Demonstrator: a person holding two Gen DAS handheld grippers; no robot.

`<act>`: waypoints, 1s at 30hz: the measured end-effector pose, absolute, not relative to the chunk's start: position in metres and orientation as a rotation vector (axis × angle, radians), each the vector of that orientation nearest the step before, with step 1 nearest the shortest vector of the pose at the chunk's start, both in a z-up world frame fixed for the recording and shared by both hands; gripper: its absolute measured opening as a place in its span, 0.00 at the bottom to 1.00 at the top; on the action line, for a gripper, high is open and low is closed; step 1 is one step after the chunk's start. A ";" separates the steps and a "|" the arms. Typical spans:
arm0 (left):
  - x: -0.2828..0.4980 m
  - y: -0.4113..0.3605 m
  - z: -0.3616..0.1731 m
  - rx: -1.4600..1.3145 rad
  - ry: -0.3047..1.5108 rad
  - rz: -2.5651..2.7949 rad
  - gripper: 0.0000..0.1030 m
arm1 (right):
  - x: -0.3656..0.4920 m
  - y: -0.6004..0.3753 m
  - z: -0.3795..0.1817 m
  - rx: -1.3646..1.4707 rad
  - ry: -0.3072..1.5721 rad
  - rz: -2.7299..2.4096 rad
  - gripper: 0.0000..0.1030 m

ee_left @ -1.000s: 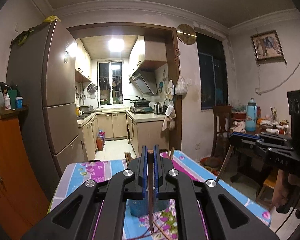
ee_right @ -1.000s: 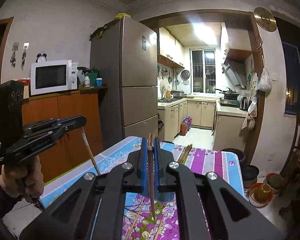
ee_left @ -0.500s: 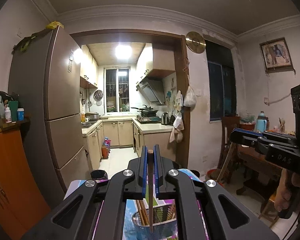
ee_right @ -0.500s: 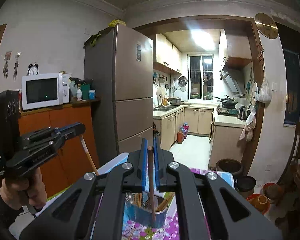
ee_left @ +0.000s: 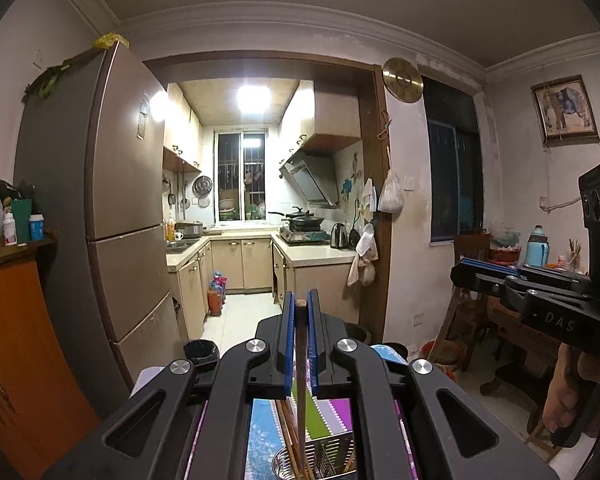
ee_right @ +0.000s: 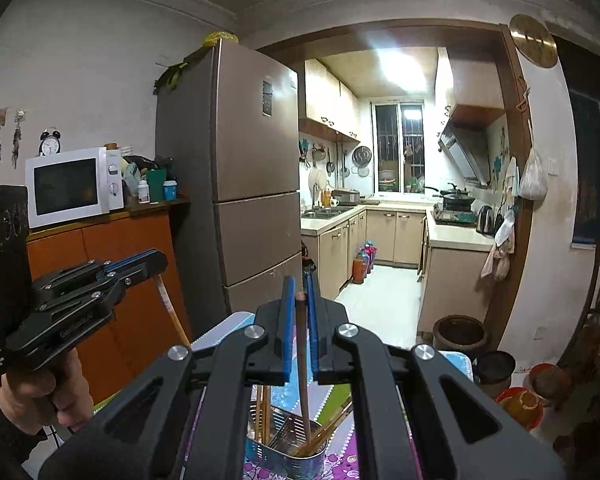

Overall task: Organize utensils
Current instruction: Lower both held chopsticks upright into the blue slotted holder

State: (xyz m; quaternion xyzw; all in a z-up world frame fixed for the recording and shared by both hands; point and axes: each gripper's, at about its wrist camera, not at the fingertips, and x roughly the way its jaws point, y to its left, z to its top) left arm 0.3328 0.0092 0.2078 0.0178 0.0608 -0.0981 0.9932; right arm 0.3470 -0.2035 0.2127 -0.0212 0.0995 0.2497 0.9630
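Two chopsticks are hanging over the metal holder (ee_right: 284, 444) on the table (ee_left: 260, 432). The left gripper (ee_left: 300, 344) is pinching one chopstick (ee_left: 301, 380), and the right gripper (ee_right: 300, 328) is pinching the other chopstick (ee_right: 303, 360). If a stick is leaning, it could be hitting the rim and falling out.

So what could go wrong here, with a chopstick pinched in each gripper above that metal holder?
1. Each chopstick is pinched only near its top end: the left gripper's chopstick and the right gripper's chopstick could swivel or slip.
2. The metal holder already has chopsticks leaning inside; a lowered tip might jam against them or miss a compartment.
3. The grippers are close together, so they might bump.
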 end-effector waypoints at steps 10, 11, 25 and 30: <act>0.365 0.011 0.176 0.035 0.180 -0.203 0.07 | 0.371 -0.193 0.184 -0.042 0.255 0.525 0.05; 0.367 0.011 0.173 0.036 0.188 -0.204 0.07 | 0.372 -0.192 0.182 -0.042 0.259 0.525 0.05; 0.397 0.014 0.135 0.040 0.273 -0.192 0.07 | 0.393 -0.188 0.147 -0.022 0.349 0.520 0.05; 0.403 0.015 0.130 0.032 0.282 -0.185 0.07 | 0.397 -0.188 0.142 -0.019 0.362 0.513 0.05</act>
